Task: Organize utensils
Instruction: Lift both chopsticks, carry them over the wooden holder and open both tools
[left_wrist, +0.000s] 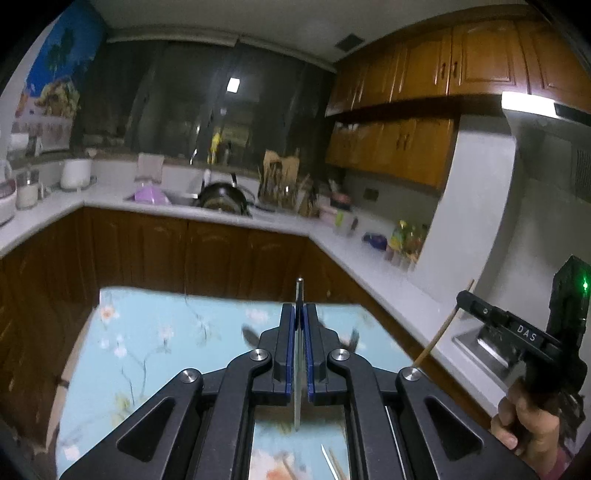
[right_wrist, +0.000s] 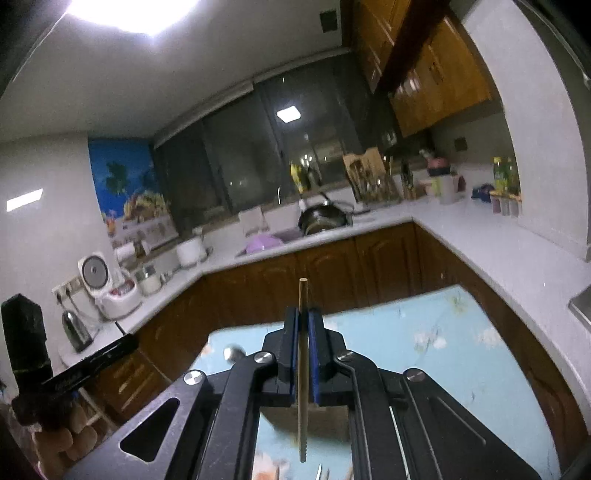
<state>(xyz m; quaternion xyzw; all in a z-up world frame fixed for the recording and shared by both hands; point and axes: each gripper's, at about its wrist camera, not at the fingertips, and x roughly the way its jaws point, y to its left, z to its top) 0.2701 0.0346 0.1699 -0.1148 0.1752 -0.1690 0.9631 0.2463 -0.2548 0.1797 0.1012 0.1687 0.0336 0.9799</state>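
Above floral table (left_wrist: 155, 332), left gripper (left_wrist: 299, 308) clamping metal utensil (left_wrist: 298, 369)

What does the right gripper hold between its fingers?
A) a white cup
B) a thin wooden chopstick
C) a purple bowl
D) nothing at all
B: in the right wrist view the right gripper is shut on a thin wooden chopstick, which runs lengthwise between its blue-edged fingers and pokes out past their tips.

Two grippers (left_wrist: 300, 314) (right_wrist: 303, 317), one metal utensil (left_wrist: 298, 369), one wooden chopstick (right_wrist: 302, 369), one floral table (left_wrist: 155, 332).
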